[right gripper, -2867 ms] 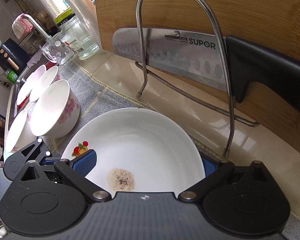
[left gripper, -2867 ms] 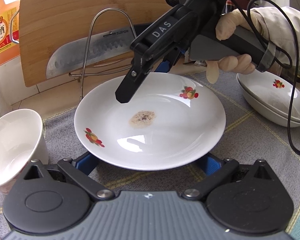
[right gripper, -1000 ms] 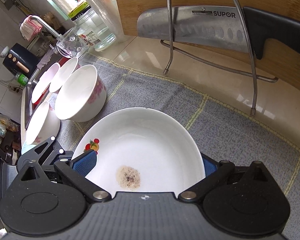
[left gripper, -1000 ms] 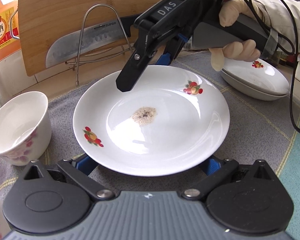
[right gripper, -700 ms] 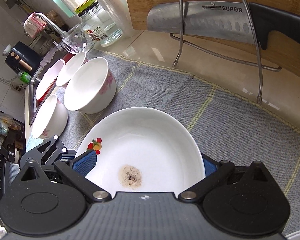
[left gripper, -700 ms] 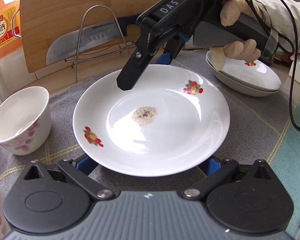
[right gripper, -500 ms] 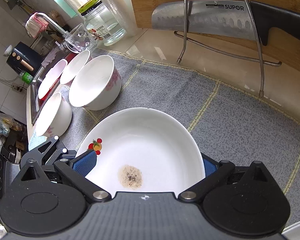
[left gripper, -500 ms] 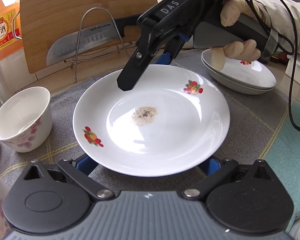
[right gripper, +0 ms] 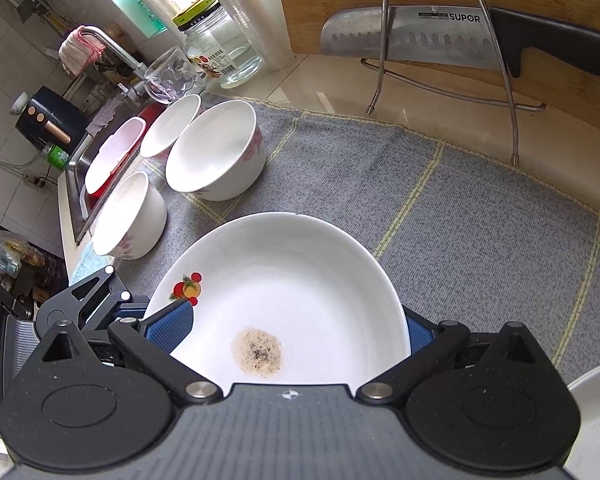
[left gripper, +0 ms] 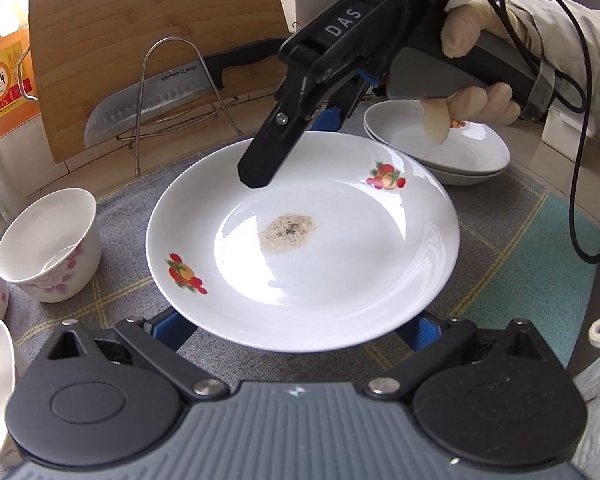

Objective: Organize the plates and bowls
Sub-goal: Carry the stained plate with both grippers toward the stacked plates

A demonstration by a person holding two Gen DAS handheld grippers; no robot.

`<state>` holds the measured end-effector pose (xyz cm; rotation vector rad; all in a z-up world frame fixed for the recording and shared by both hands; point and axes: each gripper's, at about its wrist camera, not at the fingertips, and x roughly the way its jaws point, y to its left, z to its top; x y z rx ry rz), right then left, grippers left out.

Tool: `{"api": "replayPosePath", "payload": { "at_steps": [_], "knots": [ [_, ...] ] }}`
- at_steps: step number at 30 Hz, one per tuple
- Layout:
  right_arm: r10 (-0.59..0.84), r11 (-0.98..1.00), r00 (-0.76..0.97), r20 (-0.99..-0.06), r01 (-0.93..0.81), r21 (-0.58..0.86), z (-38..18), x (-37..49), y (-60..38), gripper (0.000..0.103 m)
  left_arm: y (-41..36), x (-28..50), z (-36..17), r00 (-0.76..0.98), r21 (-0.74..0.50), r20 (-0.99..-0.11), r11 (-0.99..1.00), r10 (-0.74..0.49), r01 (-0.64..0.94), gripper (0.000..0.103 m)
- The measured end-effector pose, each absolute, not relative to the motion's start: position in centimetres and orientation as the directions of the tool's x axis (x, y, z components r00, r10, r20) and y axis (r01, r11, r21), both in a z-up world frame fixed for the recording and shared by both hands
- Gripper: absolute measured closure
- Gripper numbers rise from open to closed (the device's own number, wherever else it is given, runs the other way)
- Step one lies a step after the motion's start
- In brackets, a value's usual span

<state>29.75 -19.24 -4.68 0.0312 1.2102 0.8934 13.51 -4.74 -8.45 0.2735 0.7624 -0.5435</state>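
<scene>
A white plate (left gripper: 340, 248) with fruit prints and a brown stain is held above the grey mat. My left gripper (left gripper: 296, 326) grips its near rim; the blue pads sit under the rim. My right gripper (left gripper: 332, 118) grips the far rim. In the right wrist view the same plate (right gripper: 300, 280) sits between my right gripper's (right gripper: 288, 328) blue pads. A stack of two white plates (left gripper: 456, 152) stands at the right. Several white floral bowls (right gripper: 216, 152) stand at the left of the mat.
A wooden cutting board (left gripper: 148, 40) and a cleaver (left gripper: 156, 96) in a wire rack (left gripper: 172, 92) stand at the back. An orange bottle (left gripper: 0, 92) is at back left. A glass cup (right gripper: 172, 76), a jar (right gripper: 220, 48) and the sink (right gripper: 96, 152) lie past the bowls.
Both grippers have carried the plate back and to the right, away from the knife rack. The stacked plates have come nearer; more bowls show at the left.
</scene>
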Motion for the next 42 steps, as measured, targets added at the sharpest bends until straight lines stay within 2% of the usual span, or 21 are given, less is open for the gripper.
{"api": "replayPosePath", "payload": {
  "at_steps": [21,42],
  "knots": [
    [0.610,0.725,0.171,-0.774,-0.515,0.458,-2.1,25.3,-26.9,0.000,-10.5,11.2,-6.0,0.562,0.074,-0.702,0.740,-0.438,0.669,0.001],
    [0.536,0.828,0.297,-0.790,-0.369,0.423,-2.5,24.6,-37.0,0.000,-18.3,14.2,-7.0,0.462,0.037,-0.701,0.618,-0.544,0.785,0.001]
  ]
}}
